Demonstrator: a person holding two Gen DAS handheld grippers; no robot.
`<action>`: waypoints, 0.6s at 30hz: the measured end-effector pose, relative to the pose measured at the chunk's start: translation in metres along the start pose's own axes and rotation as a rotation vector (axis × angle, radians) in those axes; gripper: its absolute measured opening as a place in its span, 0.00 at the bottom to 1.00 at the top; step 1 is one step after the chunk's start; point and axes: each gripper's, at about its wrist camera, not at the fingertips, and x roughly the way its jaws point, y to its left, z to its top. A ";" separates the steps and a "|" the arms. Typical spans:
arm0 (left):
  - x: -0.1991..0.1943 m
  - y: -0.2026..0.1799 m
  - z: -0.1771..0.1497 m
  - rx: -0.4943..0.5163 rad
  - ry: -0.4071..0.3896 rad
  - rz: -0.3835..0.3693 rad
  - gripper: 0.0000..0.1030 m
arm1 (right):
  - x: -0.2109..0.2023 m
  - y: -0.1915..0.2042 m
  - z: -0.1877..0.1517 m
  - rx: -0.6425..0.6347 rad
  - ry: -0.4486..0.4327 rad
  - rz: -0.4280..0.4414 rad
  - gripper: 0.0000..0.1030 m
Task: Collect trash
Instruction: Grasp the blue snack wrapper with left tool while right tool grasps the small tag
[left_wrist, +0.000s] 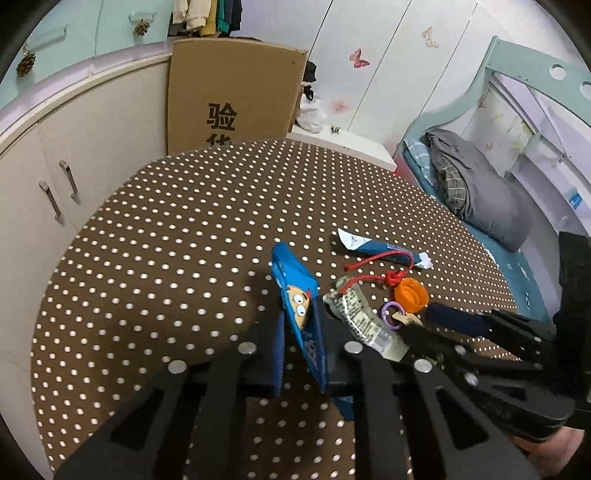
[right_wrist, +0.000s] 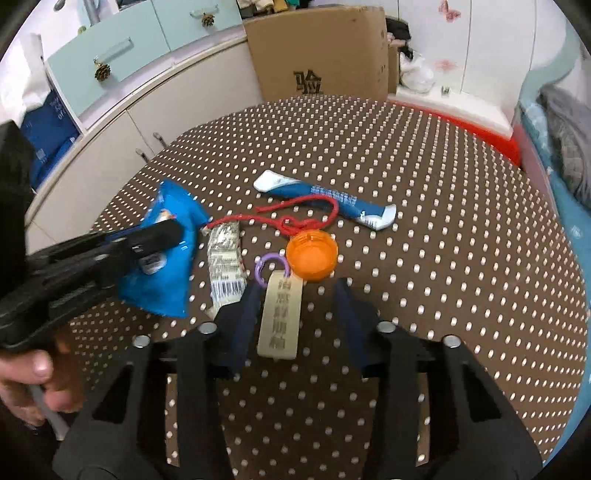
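A blue snack bag stands on edge on the dotted brown table, with my left gripper shut on it. In the right wrist view the same gripper pinches the bag from the left. My right gripper is open and straddles a beige tag on a purple ring; only its left finger is close to the tag. An orange cap, red string, a silvery wrapper and a blue-white wrapper lie just beyond.
A cardboard box leans behind the table's far edge. Cream cabinets run along the left. A bed with a grey blanket is on the right. A person's hand holds the left gripper's handle.
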 end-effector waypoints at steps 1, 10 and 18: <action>-0.003 0.002 -0.001 0.000 -0.004 0.001 0.11 | 0.000 0.001 0.000 -0.009 -0.004 -0.007 0.29; -0.023 0.002 -0.017 0.020 -0.016 -0.004 0.10 | -0.009 0.010 -0.012 -0.065 -0.005 -0.002 0.19; -0.038 -0.012 -0.024 0.040 -0.027 -0.023 0.10 | -0.047 -0.011 -0.030 -0.029 -0.059 0.007 0.19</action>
